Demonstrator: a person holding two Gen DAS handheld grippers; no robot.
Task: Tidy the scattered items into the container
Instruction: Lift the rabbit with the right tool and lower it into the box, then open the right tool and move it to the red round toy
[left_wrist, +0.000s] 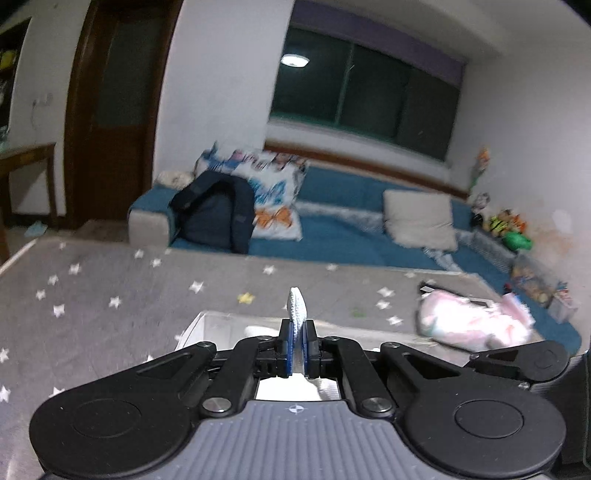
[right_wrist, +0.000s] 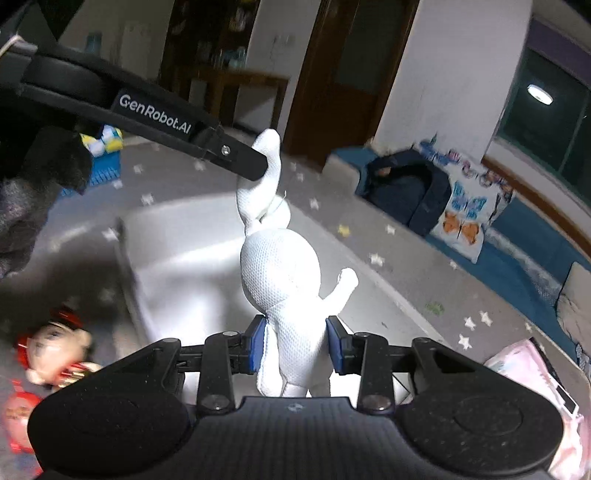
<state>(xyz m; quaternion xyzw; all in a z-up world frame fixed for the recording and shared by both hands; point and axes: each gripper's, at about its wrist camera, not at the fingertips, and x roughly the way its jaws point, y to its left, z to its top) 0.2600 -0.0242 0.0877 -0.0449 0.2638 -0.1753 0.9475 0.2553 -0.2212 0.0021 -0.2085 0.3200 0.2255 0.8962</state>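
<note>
A white mesh rabbit doll (right_wrist: 280, 280) hangs upright over a clear plastic bin (right_wrist: 177, 254) on the grey star-patterned mat. My right gripper (right_wrist: 297, 341) is shut on the doll's body. My left gripper (left_wrist: 297, 349) is shut on the tip of the doll's ear (left_wrist: 296, 308); its finger also shows in the right wrist view (right_wrist: 236, 158) pinching that ear. The bin's rim shows below the left gripper (left_wrist: 207, 319). A red-and-white doll (right_wrist: 55, 347) lies on the mat left of the bin.
A pink-and-white plush item (left_wrist: 476, 321) lies on the mat at the right. A blue and yellow toy (right_wrist: 101, 155) sits beyond the bin. A blue sofa (left_wrist: 351, 221) with cushions and a dark backpack (left_wrist: 218, 214) borders the mat.
</note>
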